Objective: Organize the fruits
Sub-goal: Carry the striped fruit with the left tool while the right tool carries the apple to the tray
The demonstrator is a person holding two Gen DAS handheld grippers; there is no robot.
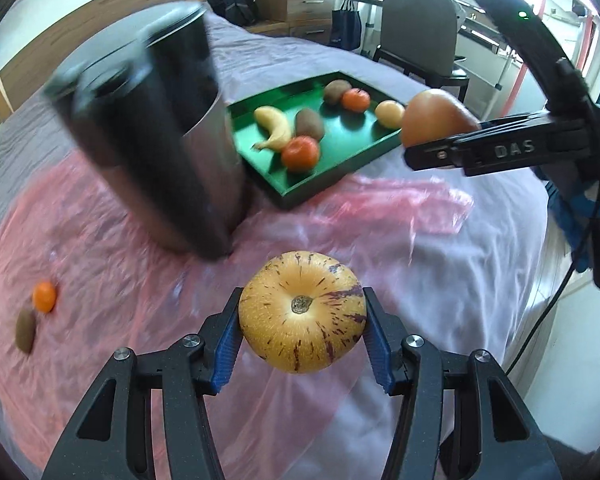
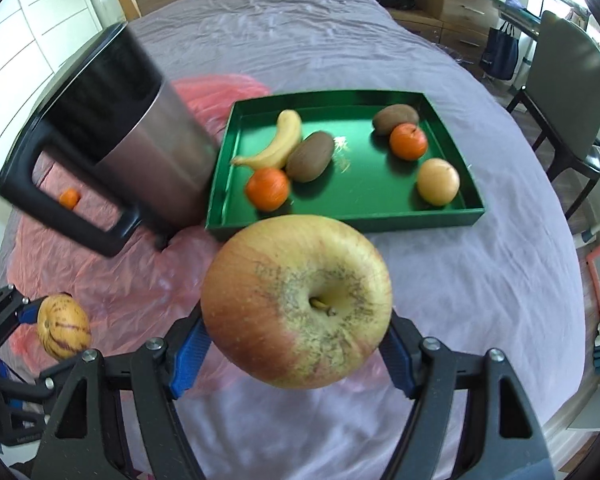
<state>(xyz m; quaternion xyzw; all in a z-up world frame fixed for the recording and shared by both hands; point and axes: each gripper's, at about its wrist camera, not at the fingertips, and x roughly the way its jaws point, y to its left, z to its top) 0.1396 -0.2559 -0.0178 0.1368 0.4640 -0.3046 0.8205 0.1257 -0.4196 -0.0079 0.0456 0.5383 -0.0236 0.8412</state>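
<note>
The left gripper point(image 1: 302, 334) clamps a striped yellow melon point(image 1: 302, 312) between its blue pads; the right gripper point(image 2: 296, 344) clamps an apple point(image 2: 296, 300). Both fruits hang above the pink plastic sheet point(image 1: 112, 240), apparently bound for the green tray point(image 2: 347, 216) at 12 o'clock, beside a steel bin point(image 2: 140, 140) on a purple bedspread point(image 2: 479, 288).

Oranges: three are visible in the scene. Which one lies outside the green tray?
The small orange on the pink plastic sheet, beside a lone kiwi. The other two oranges sit inside the green tray.
</note>
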